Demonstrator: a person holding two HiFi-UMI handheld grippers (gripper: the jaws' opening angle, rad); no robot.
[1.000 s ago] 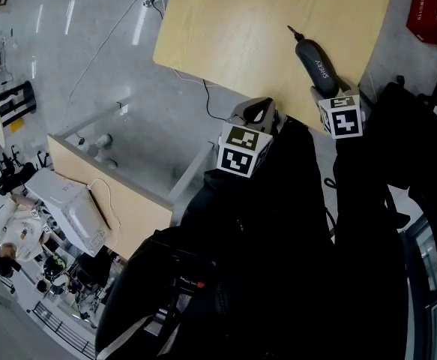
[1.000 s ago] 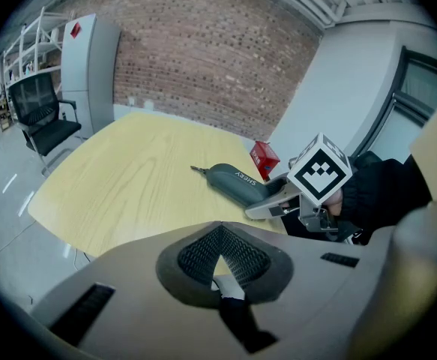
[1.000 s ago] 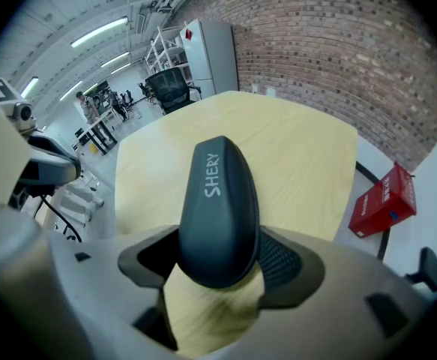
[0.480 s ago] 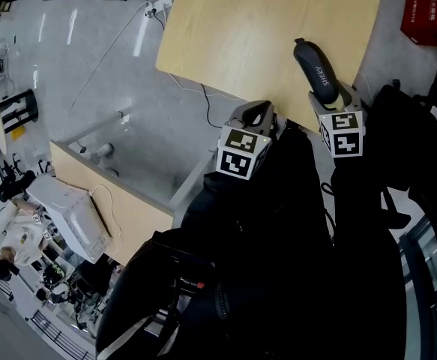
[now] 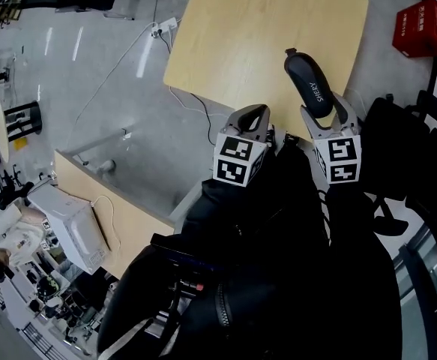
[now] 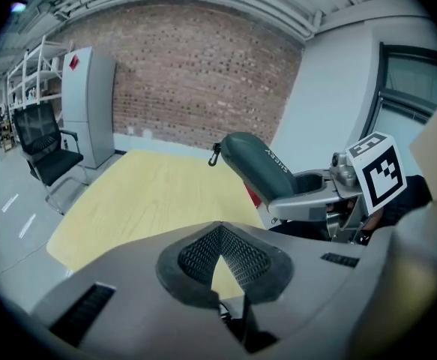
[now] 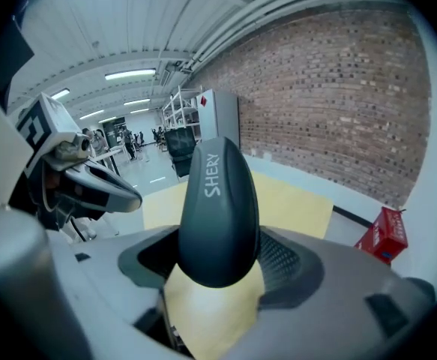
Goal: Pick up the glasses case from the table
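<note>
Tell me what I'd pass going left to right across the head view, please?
White boxy appliance → left gripper with its marker cube → dark grey oval glasses case → red box.

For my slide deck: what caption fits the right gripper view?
Right gripper clamps a dark glasses case, wooden table and brick wall beyond.

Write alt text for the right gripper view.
The right tool is shut on a dark grey glasses case printed SHERY, with the pale wooden table beyond. The left tool shows at left; a brick wall and red box stand behind.
</note>
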